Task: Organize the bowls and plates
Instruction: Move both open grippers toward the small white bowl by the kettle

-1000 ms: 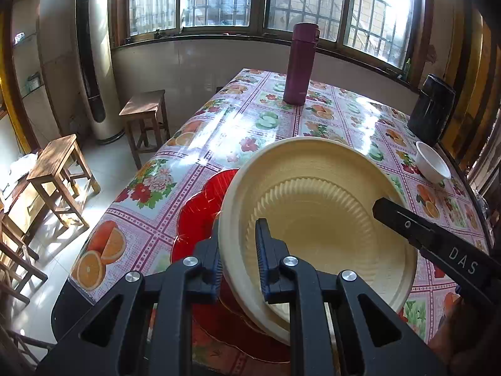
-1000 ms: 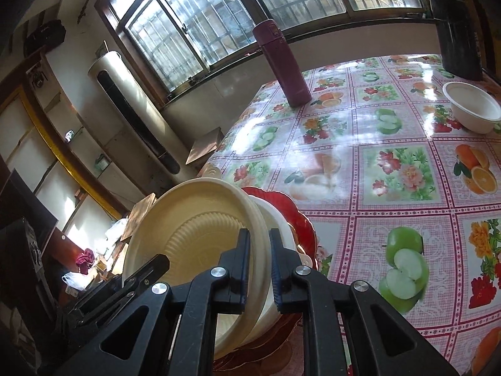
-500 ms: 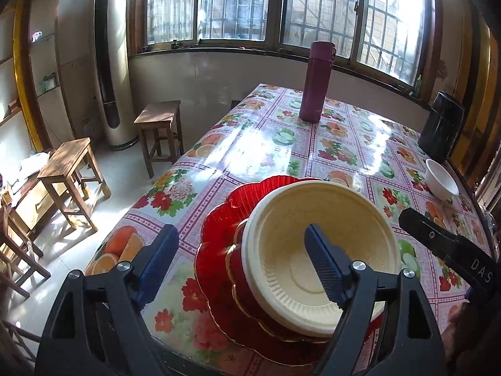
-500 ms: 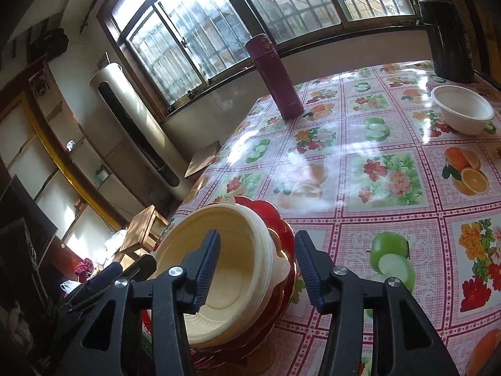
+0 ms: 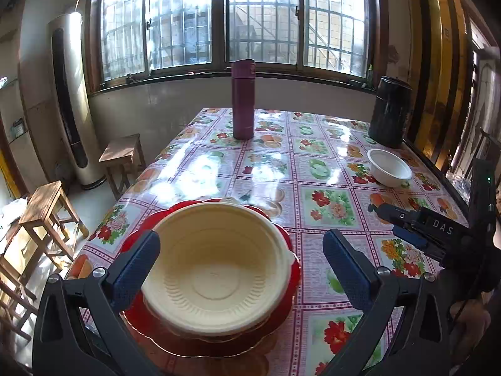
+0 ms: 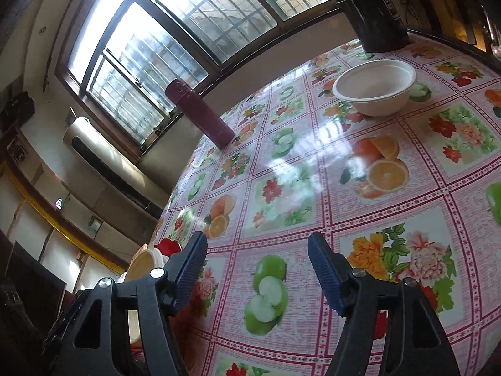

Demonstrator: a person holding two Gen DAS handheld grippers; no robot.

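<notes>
My left gripper [image 5: 241,263] is opening wide, jaws either side of the cream moulded-pulp plate [image 5: 216,272] without touching it; that plate sits on the red scalloped glass-like platter [image 5: 288,300] at the near table edge. My right gripper [image 6: 256,269] is opening too, nothing between its jaws, only the fruit-print tablecloth [image 6: 313,188]. Ahead and to the right, well apart, sits the small white disposable bowl [image 6: 374,89], upright beside the black canister [image 6: 369,9]; I judge it light, thin-walled, easily crushed, so pinch the rim gently.

Floral-clothed table [image 5: 332,188] bears red plate [image 5: 137,241], white bowl [image 5: 389,171], maroon flask [image 5: 243,98], black canister [image 5: 389,111].
</notes>
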